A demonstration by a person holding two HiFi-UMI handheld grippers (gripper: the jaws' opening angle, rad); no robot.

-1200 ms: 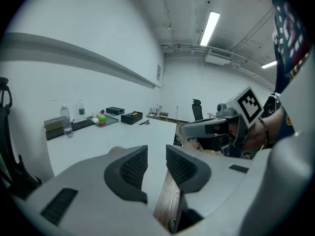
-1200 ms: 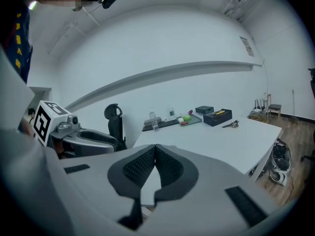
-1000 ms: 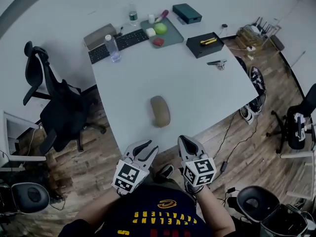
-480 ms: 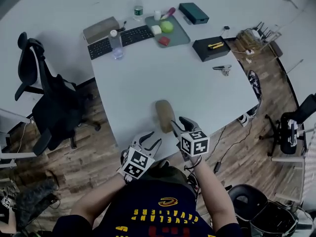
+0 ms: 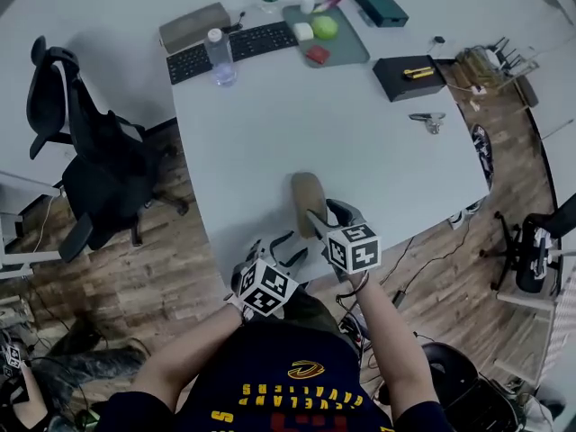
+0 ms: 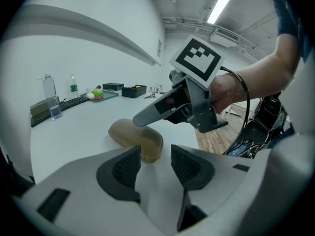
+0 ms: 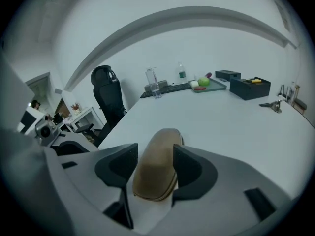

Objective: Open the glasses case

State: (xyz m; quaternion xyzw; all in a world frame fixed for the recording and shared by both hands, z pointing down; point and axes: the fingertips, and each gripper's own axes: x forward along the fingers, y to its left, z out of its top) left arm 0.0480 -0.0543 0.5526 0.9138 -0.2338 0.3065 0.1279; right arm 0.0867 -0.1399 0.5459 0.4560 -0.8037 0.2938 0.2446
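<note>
Both grippers have come in off the table (image 5: 360,151) edge since a second ago. The right gripper (image 5: 324,216), clenched then, is now opening over the tan glasses case (image 5: 307,196), which lies closed near the front edge. Its own view shows the case between the spread jaws, ungripped, which the head view hides. The left gripper (image 6: 151,159) is opening too, empty, with the case just ahead of it.
</note>
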